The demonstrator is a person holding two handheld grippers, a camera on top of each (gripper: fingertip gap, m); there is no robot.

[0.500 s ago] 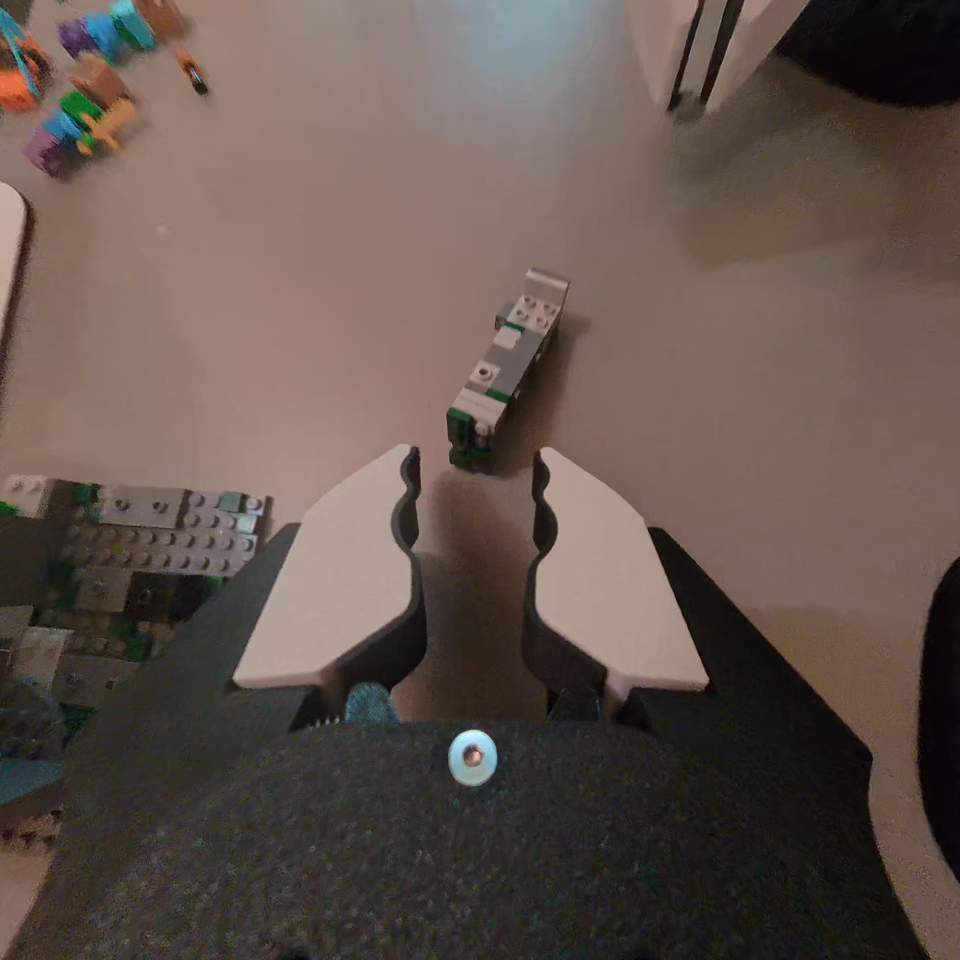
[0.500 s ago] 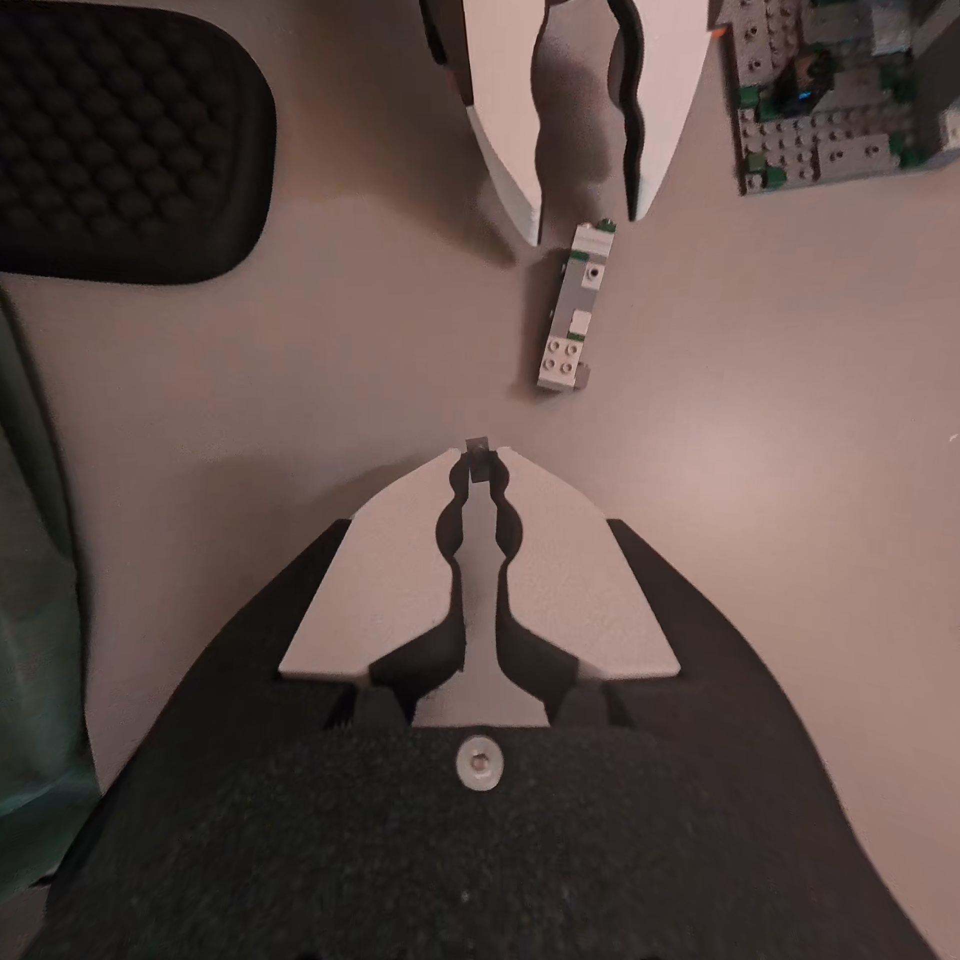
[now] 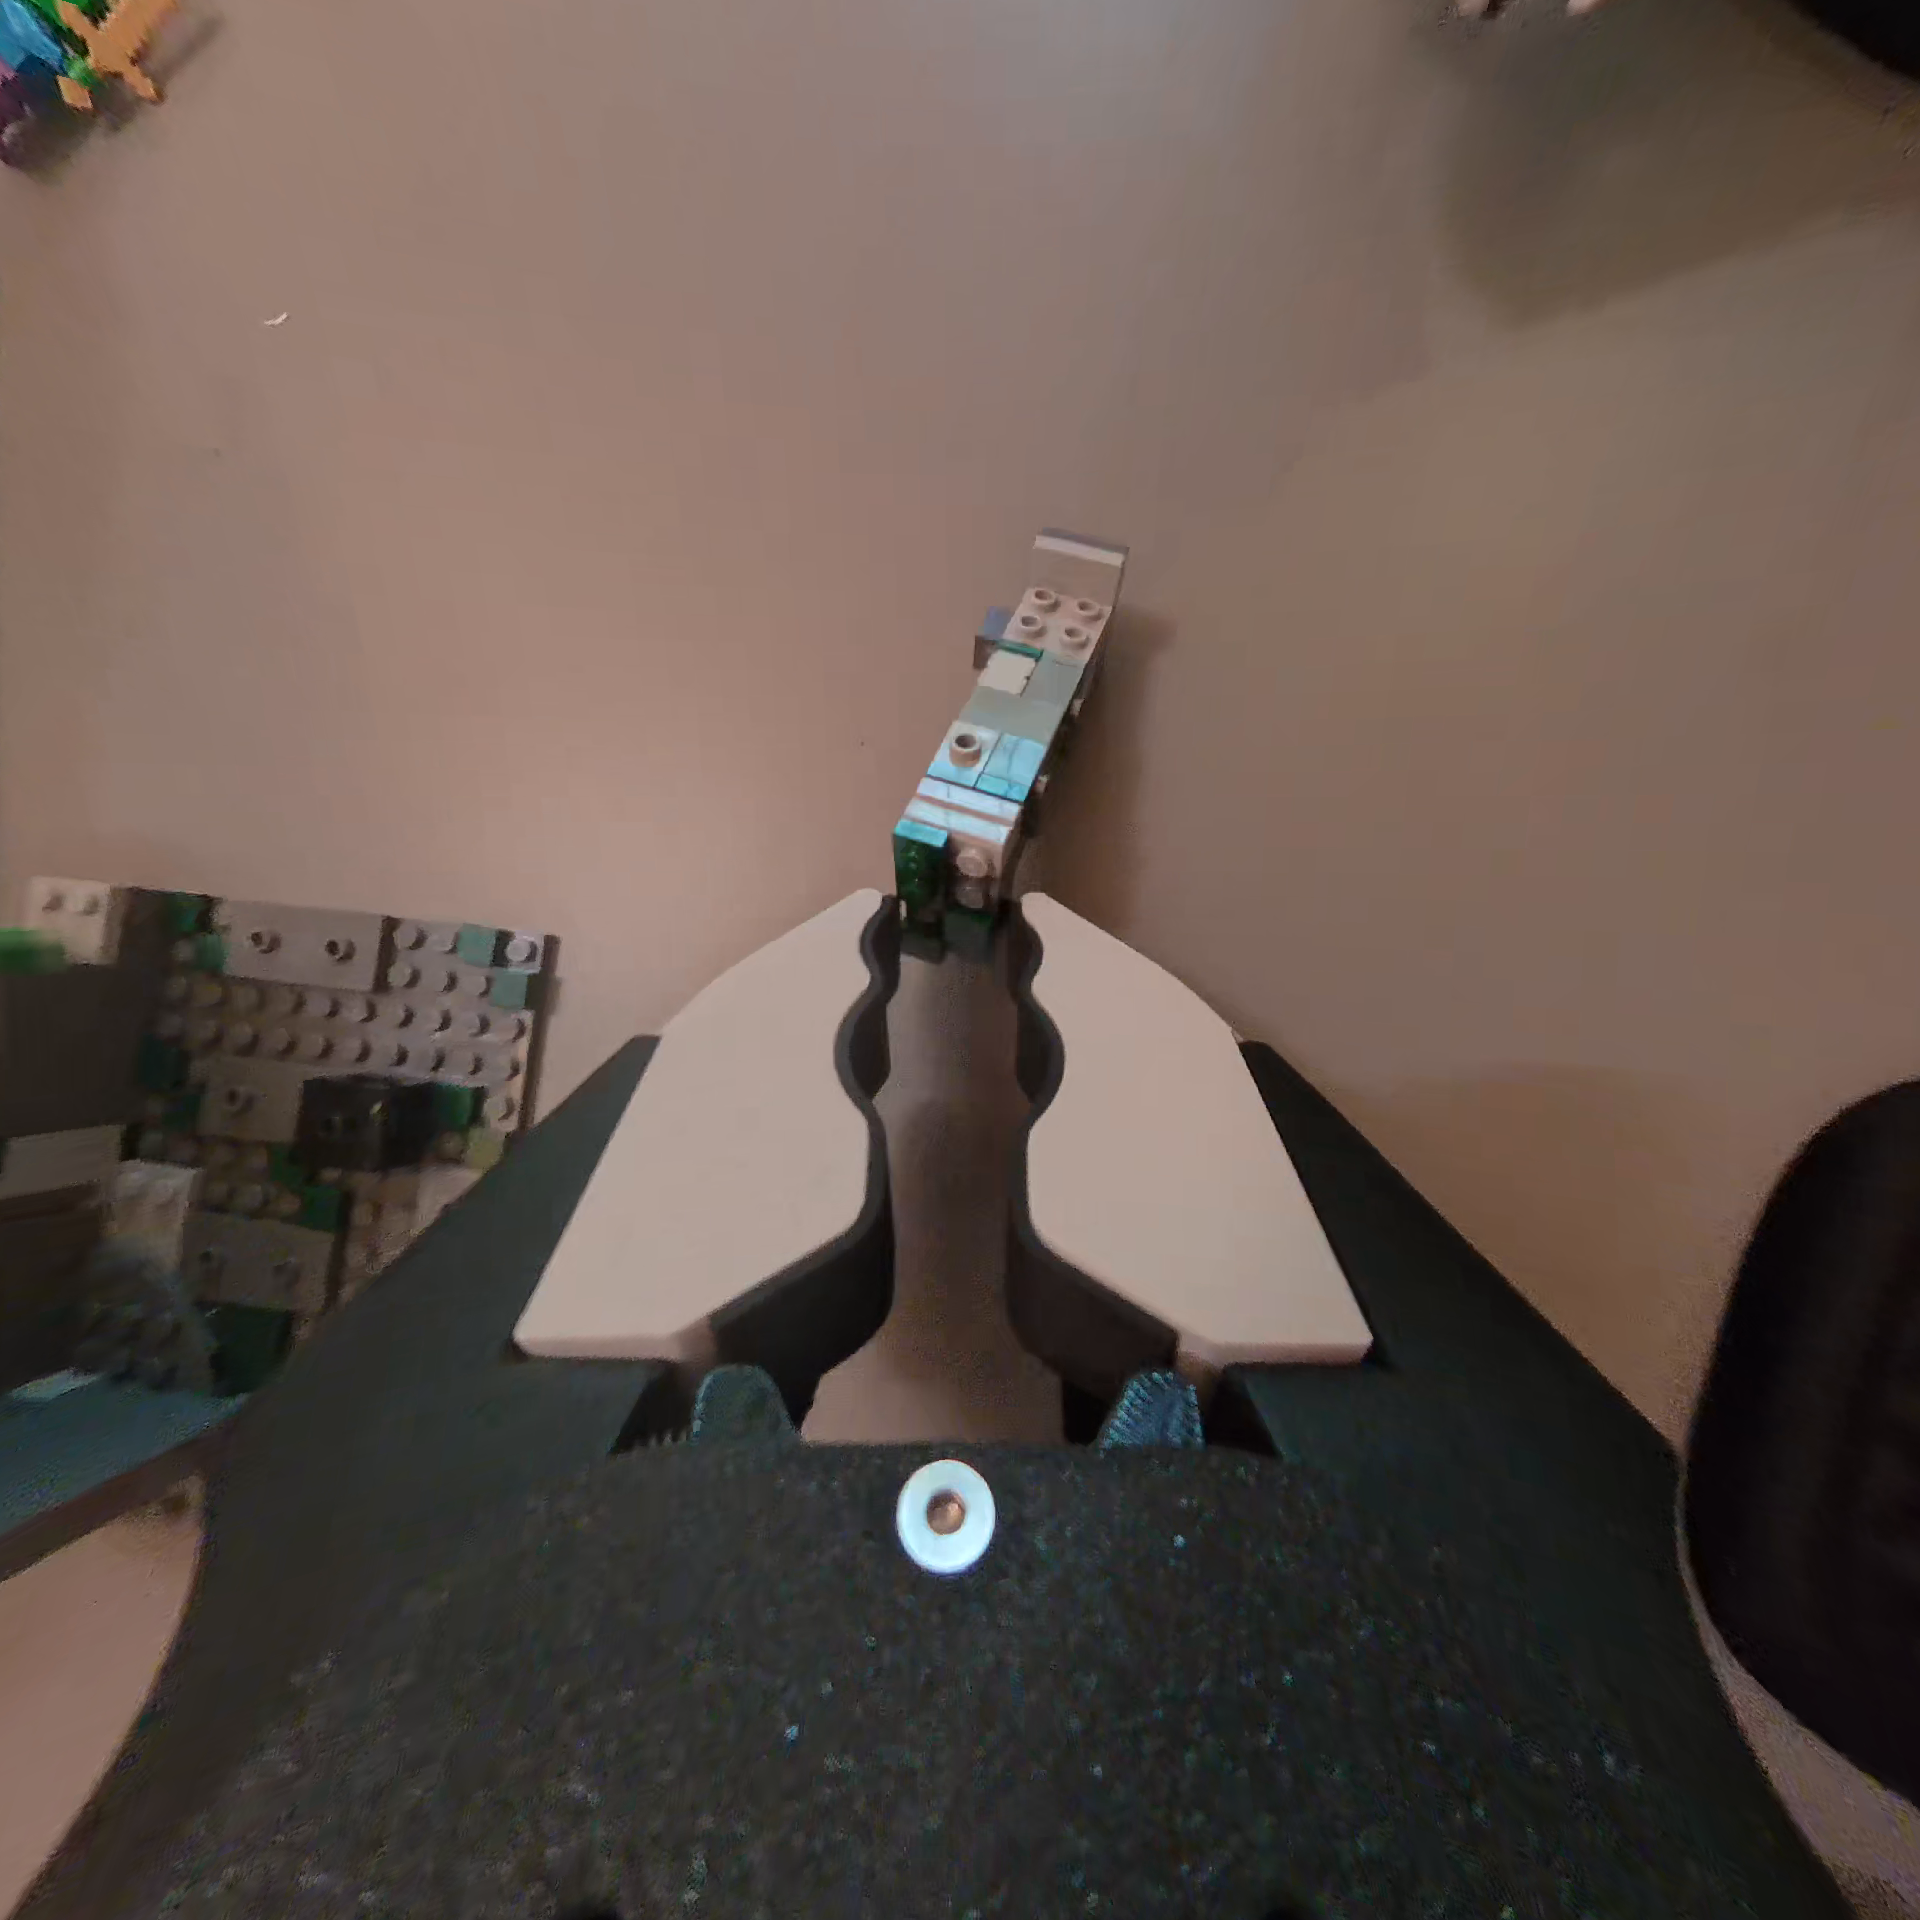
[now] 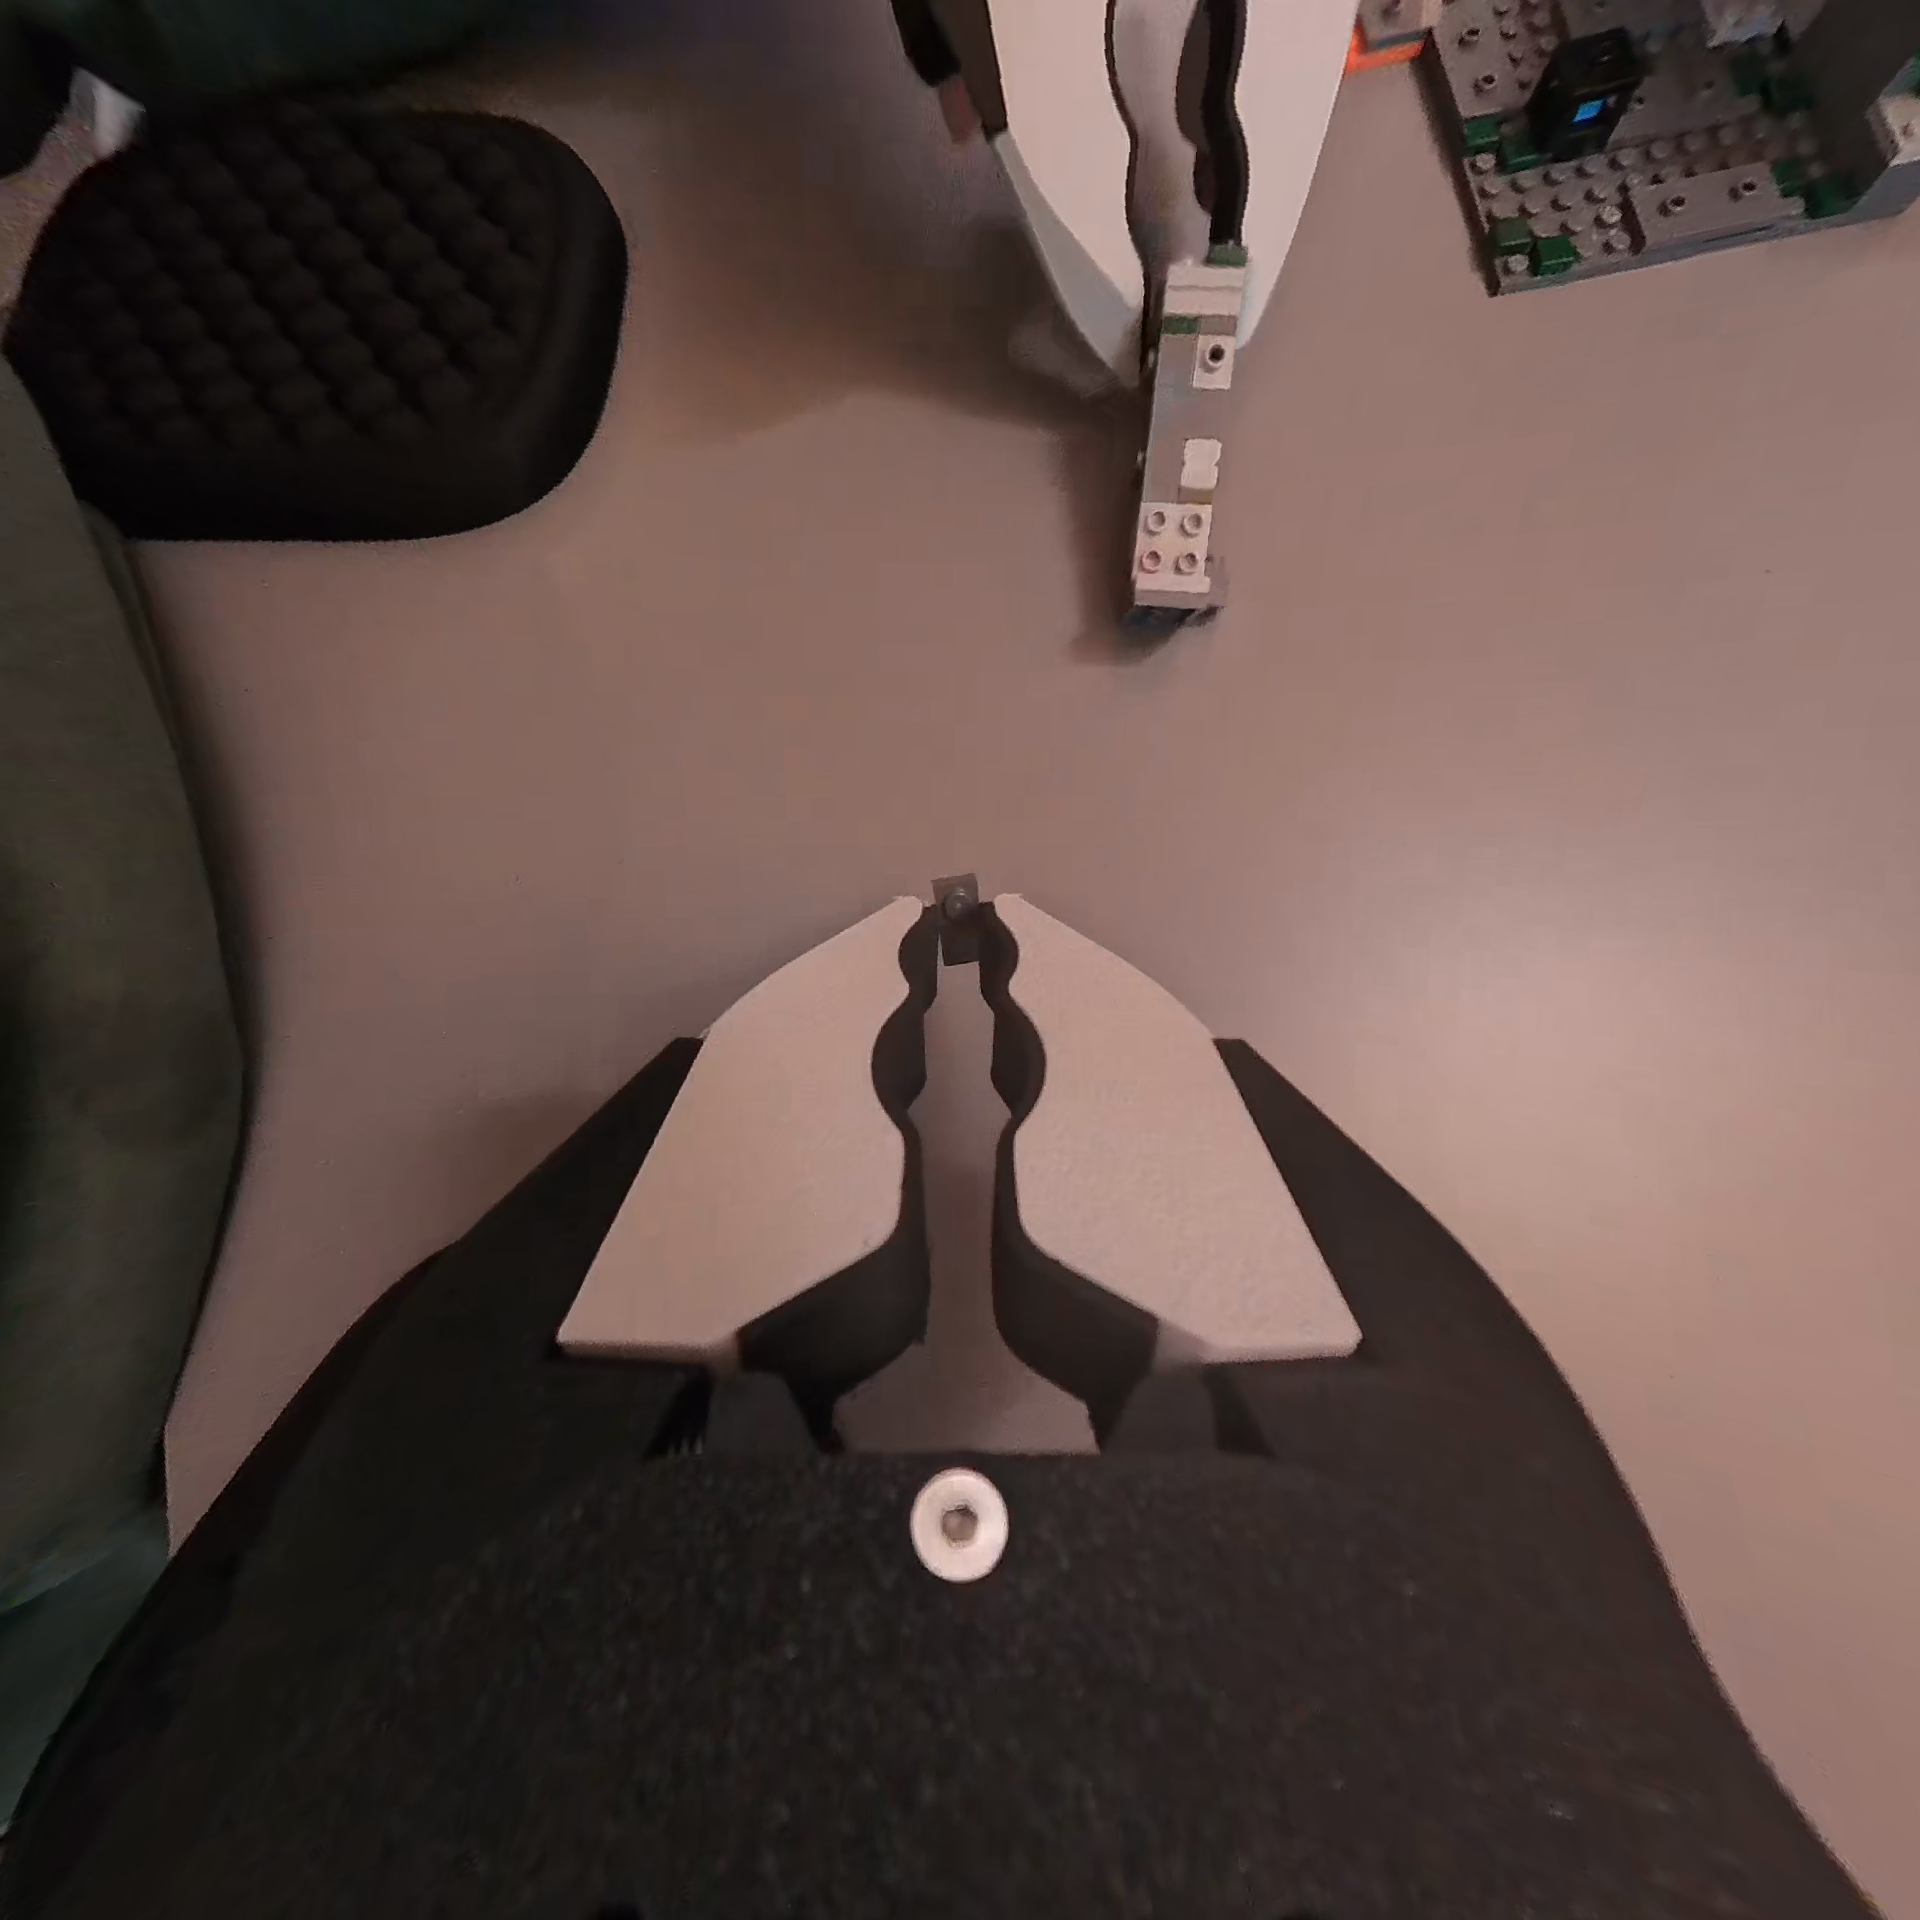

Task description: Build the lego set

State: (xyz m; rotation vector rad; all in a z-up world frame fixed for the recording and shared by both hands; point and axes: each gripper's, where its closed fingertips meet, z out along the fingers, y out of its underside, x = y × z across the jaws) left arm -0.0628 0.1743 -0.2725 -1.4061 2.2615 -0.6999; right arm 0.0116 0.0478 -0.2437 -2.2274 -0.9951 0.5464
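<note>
In the left wrist view, the left claw (image 3: pixel 951 920) is seen with its jaws narrowed around the near end of a long grey and green lego strip (image 3: pixel 1003 748), which lies on the bench (image 3: pixel 520 520) and points away from the camera. The fingertips (image 3: pixel 868 914) stand on both sides of the green end; contact seems to be made, but whether the strip is really pinched cannot be told from here. A larger grey lego build (image 3: pixel 353 1049) is seen at the left, well apart from the strip, and some coloured pieces (image 3: pixel 83 62) lie in the far left corner.

In the right wrist view, the right claw (image 4: pixel 961 914) is closed on a small dark grey piece (image 4: pixel 958 914), held at the very tips. The same strip (image 4: pixel 1184 447) lies ahead and a little to the right, with its four free studs at the near end, and the left claw (image 4: pixel 1179 249) meets its far end. A black padded object (image 4: pixel 312 322) rests at the left, and the larger build (image 4: pixel 1662 156) is at the upper right.

The step in hand is judged to be the fixing of the small piece on the strip. For this to be done well, the strip should first be held firmly and kept flat on the bench, so that it is not turned when pressed. The small piece should be brought straight above the chosen stud, kept level, and pressed down vertically. Because it is held only at the tips, it could slip or twist if it is pushed sideways.
</note>
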